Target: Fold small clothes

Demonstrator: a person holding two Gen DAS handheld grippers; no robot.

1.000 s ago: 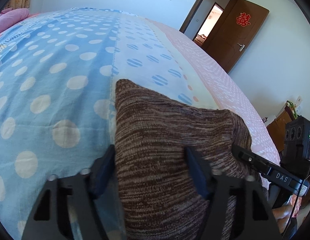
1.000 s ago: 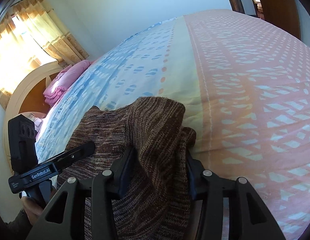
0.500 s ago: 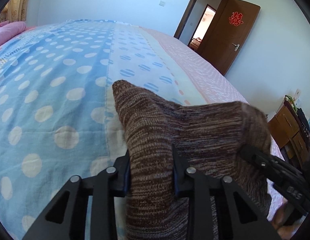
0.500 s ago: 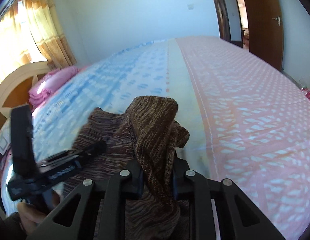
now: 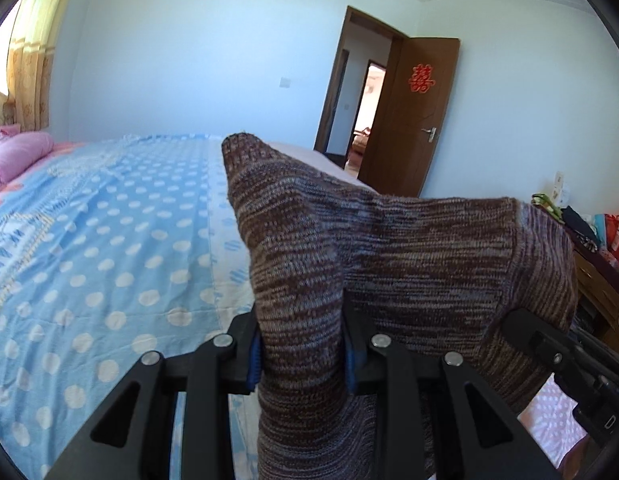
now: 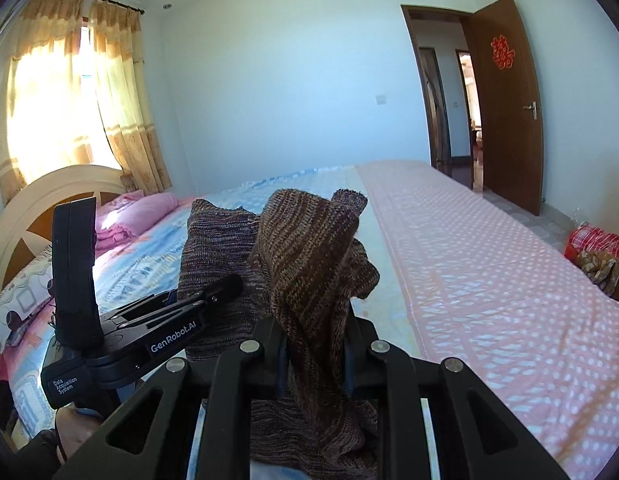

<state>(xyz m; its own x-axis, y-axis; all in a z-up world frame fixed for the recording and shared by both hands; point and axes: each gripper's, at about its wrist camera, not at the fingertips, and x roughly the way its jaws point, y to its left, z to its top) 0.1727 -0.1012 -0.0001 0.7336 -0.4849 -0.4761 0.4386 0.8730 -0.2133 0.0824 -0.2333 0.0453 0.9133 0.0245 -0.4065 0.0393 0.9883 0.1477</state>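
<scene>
Landmark: bed point(image 5: 109, 240). Pink pillow point(image 5: 21, 154) at its head, far left. Left claw point(image 5: 301, 354) nearly closed, blue pads pinching a fold of the brown knit garment point(image 5: 389, 248), which hangs above the bed's near edge. Right claw point(image 6: 315, 350) likewise narrow, clamped on another bunch of the garment point(image 6: 309, 248). Garment spans between both claws. Open wooden door point(image 6: 505, 108) beyond the bed's far right corner.

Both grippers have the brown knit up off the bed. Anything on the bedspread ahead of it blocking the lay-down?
Nothing visible. The brown knit garment hangs clamped in the left gripper and right gripper. The bedspread ahead looks bare; the pink pillows lie far off by the headboard.
</scene>
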